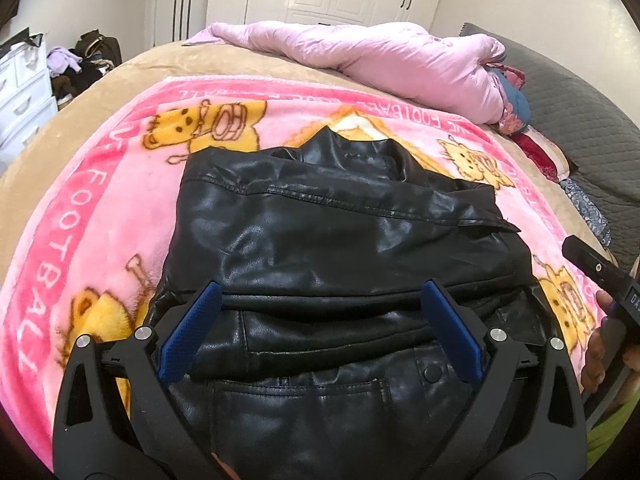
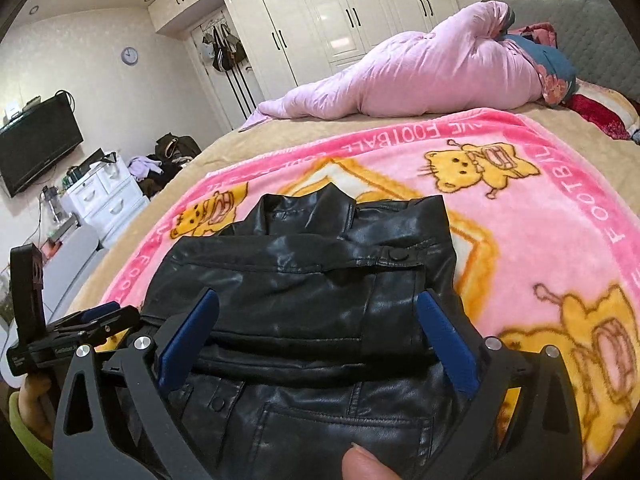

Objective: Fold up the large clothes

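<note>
- Leather, black and glossy: the jacket [image 1: 340, 248] lies folded into a compact bundle on the pink blanket [image 1: 92, 208] spread over the bed [image 1: 120, 68], collar at the far end.
- Left wrist view, risk: the material looks stiff and springy, so the top layer could lift and let the bundle reopen once nothing presses on it. The fleece underneath is soft, so a nudge would probably shift the whole stack rather than crease it.
- Left wrist view, risk: the ridge across the near part is thick; my guess is a grab there catches several layers and drags the fold askew.
- Left wrist view, state: left tongs [image 1: 320, 296] spread wide, hovering over the jacket's near part with nothing between the blue pads [image 1: 452, 336]. Whether a pad grazes the leather I can't tell.
- Left wrist view: the other tool shows at the right edge, held in a hand [image 1: 600, 340].
- Right wrist view, risk: a flap with a snap sits proud near the collar on the jacket [image 2: 320, 272]; it could pop up and spoil the fold.
- Right wrist view, state: right tongs [image 2: 320, 300] wide apart, holding nothing, over the near half of the jacket on the blanket [image 2: 540, 208].
- Right wrist view: left tongs [image 2: 96, 314] sit low at the left, just off the jacket's edge.
</note>
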